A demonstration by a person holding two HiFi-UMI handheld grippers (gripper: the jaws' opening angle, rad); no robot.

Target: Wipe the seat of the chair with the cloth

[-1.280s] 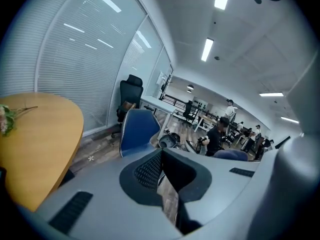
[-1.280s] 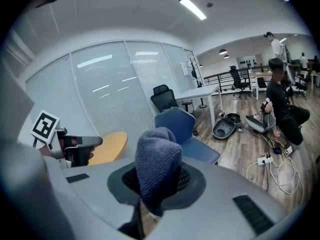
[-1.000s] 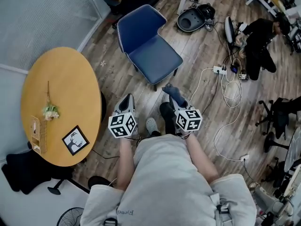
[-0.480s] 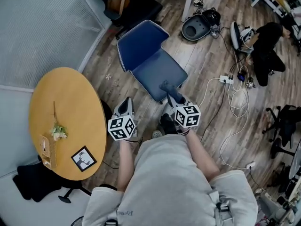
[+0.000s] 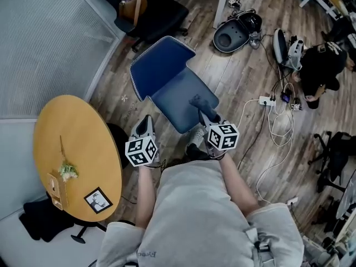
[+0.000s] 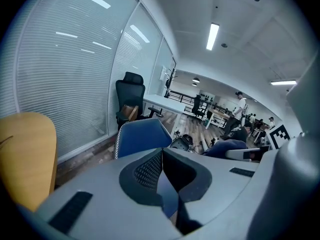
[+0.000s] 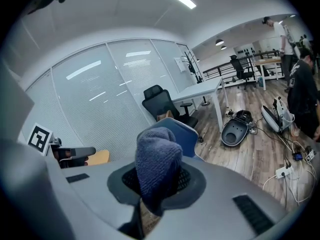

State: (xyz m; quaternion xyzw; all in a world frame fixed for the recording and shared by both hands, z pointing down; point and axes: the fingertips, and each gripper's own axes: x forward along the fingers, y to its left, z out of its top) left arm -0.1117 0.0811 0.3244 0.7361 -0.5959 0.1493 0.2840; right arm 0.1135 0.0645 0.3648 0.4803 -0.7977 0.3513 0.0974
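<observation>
The blue chair (image 5: 177,88) stands at 12 o'clock from the person, its seat (image 5: 183,102) turned toward them and bare except at its near-right corner. There the right gripper (image 5: 204,113) holds the cloth (image 5: 199,103) over the edge; whether the cloth touches the seat cannot be told. The right gripper view shows the jaws clamped on the bunched blue-grey cloth, which hides most of the chair behind it. The left gripper (image 6: 162,156) hangs off the seat's near-left edge at 11 o'clock, and its own view shows the jaws closed together with nothing between them. A round yellow desk (image 5: 83,143) lies close at 9 o'clock, a black office chair (image 5: 153,15) behind the blue backrest, and cables (image 5: 272,115) trail over the floor (image 5: 233,71) at 2 o'clock. Open floor remains at the seat's right side.
</observation>
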